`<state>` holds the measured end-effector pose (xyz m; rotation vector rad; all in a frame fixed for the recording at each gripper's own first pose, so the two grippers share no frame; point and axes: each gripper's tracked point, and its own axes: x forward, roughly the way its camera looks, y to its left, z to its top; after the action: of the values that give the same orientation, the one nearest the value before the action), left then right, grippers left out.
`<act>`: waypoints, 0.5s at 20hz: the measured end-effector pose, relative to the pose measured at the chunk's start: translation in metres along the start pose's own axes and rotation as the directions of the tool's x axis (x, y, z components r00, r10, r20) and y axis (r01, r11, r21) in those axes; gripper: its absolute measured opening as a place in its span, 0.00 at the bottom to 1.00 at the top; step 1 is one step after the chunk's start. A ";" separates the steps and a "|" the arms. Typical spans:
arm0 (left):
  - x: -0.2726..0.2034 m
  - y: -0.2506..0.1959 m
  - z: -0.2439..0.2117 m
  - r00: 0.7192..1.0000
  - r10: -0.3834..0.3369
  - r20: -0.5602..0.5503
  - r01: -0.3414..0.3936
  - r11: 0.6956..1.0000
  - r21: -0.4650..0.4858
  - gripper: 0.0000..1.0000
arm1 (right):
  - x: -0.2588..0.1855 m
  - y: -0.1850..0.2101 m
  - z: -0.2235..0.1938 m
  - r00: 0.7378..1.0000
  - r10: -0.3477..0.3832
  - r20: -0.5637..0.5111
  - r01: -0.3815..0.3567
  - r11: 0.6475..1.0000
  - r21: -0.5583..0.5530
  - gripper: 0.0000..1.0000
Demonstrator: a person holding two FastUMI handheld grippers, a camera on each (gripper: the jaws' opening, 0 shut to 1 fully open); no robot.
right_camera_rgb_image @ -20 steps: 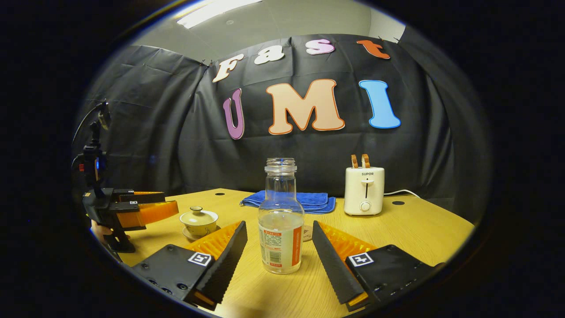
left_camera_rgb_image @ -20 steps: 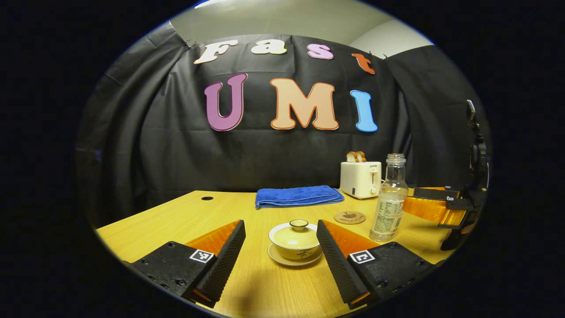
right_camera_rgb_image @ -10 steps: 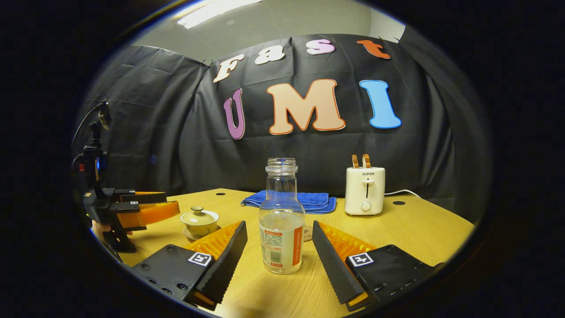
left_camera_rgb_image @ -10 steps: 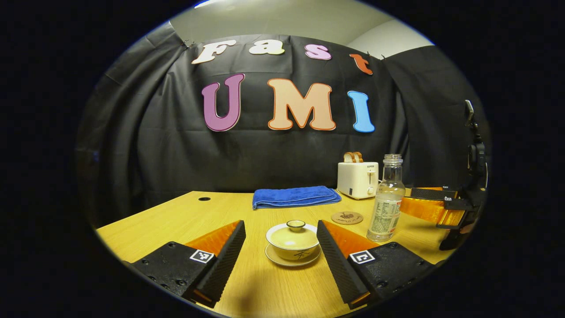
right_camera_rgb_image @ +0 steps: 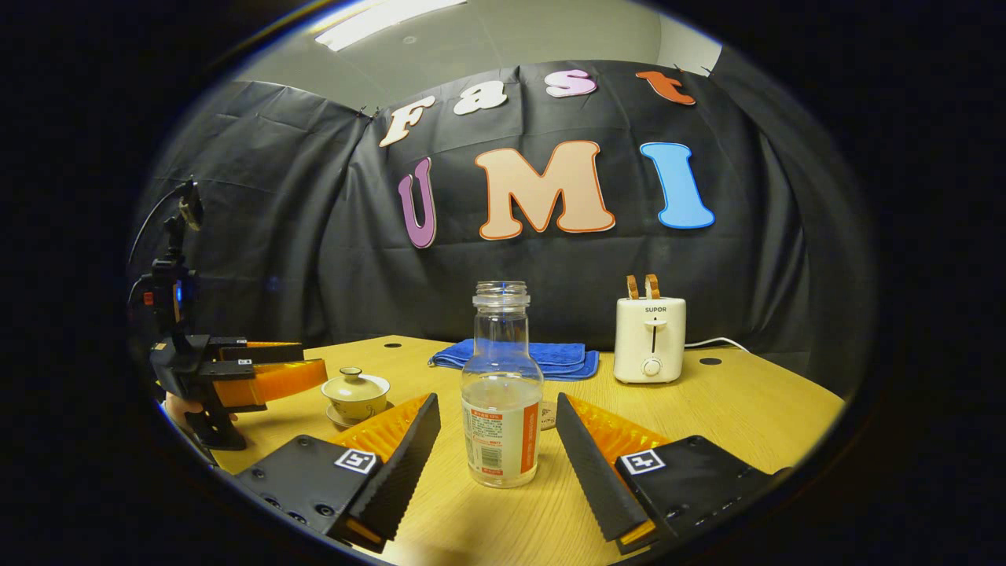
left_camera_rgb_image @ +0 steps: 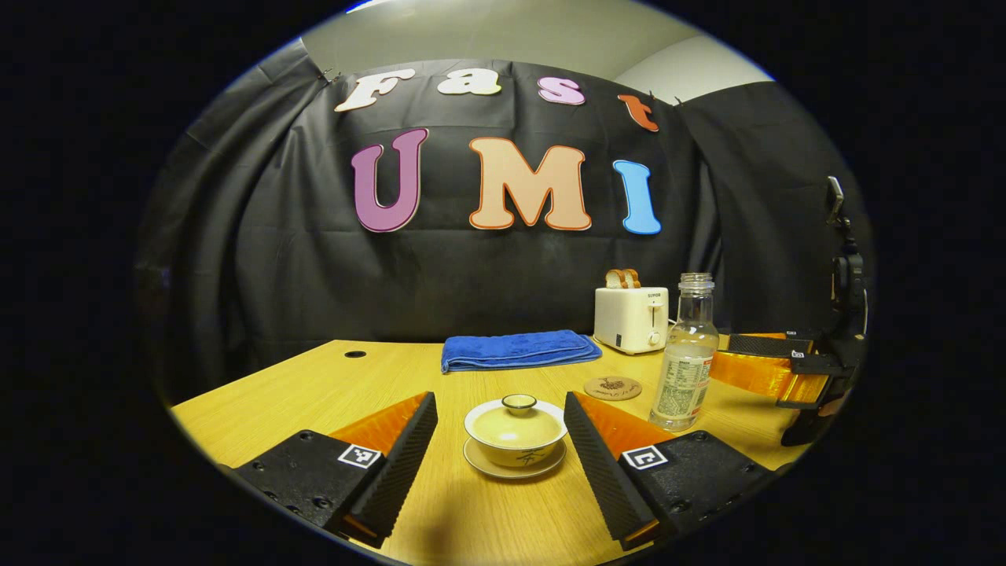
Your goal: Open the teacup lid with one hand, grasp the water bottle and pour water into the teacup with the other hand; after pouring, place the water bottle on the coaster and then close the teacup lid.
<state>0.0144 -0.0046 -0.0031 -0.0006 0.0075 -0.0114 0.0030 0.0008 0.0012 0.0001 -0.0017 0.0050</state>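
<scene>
Item 1, left gripper (left_camera_rgb_image: 501, 440): jaws spread wide, holding nothing, low over the desk (left_camera_rgb_image: 314, 389). Seen side-on in the right gripper view, just beside the teacup.

Item 2, teacup (left_camera_rgb_image: 515, 435): cream, on its saucer, framed between the left gripper's fingers but touching neither. The lid (left_camera_rgb_image: 517, 414) is seated, its small knob upright at the centre.

Item 3, right gripper (right_camera_rgb_image: 497, 448): jaws likewise wide and empty, one finger to either side of the water bottle (right_camera_rgb_image: 501, 393) with clear gaps.

Item 4, water bottle: clear, uncapped, upright on the desk, partly filled, to the right of the teacup.

Item 5, coaster (left_camera_rgb_image: 612, 387): round, brown, bare, between the teacup and the bottle, slightly behind both.

Background stock: folded blue towel (left_camera_rgb_image: 519, 350) and white toaster (left_camera_rgb_image: 631, 318) at the back of the desk.

Handling note, step in hand, by judgement: lid removal, not yet begun. The knob is small, so the left gripper should rise to knob height, centre on it, close gently, then lift straight up so the cup does not drag on its saucer. The right gripper should close on the bottle's labelled body, not its narrow neck, keeping it upright since the mouth is open.
</scene>
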 end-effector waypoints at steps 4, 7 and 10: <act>0.012 -0.006 -0.001 0.999 -0.034 0.000 0.034 0.999 0.001 0.95 | 0.000 0.000 -0.001 1.000 0.000 0.000 0.000 1.000 0.000 0.95; 0.022 -0.010 -0.003 0.998 -0.052 -0.017 0.052 0.999 0.000 0.95 | 0.000 -0.001 0.000 1.000 0.001 0.001 -0.001 1.000 0.000 0.95; 0.033 -0.010 -0.008 0.997 -0.055 -0.050 0.055 0.998 0.002 0.94 | 0.001 -0.001 -0.001 1.000 0.000 0.001 0.000 1.000 0.000 0.92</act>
<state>0.0475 -0.0148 -0.0113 0.0025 0.0577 -0.0661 0.0037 0.0002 0.0002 -0.0004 -0.0024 0.0053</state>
